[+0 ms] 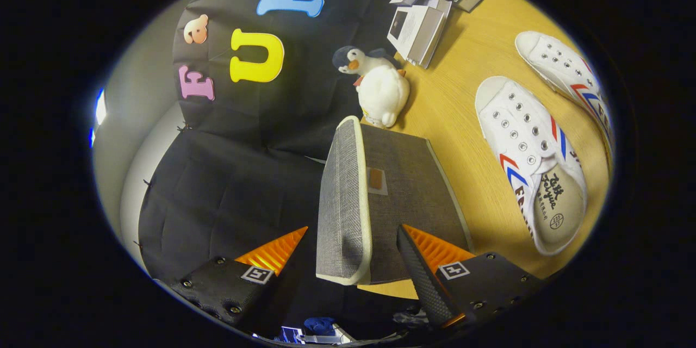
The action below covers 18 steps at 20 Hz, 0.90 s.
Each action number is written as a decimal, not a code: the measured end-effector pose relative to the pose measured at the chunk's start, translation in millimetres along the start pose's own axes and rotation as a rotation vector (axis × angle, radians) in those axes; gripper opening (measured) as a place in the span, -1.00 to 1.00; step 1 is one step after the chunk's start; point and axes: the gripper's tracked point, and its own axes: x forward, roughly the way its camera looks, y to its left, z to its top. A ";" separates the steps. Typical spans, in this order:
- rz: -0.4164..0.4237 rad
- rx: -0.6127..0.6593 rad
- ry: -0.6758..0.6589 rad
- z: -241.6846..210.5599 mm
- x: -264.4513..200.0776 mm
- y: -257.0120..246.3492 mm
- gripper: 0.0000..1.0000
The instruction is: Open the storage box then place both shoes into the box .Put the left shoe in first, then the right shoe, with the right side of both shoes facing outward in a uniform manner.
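Note:
A grey fabric storage box [418, 201] with cream trim stands on the yellow wooden table [467, 70]. It has a small brown tab on the side facing me. Its woven lid [343, 201] lies against the box top, and the lid's near corner sits between my fingers. My gripper [350, 253] is open: one finger is clear of the lid on its outer side, the other is in front of the box's side. Neither finger presses on the lid. Two white canvas shoes with red and blue stripes lie beside the box, one near [524, 163] and one farther off [565, 68].
A plush penguin [380, 89] sits just beyond the box against the booth's black cloth wall. Several booklets [427, 11] lie farther back on the table. The table's edge runs just under the box's near corner.

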 end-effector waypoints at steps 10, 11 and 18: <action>-0.055 0.004 0.028 -6.0 1.9 -10.2 0.57; -0.061 0.021 -0.011 3.3 1.0 -12.0 0.13; -0.030 0.045 -0.043 17.0 -2.7 -1.0 -0.98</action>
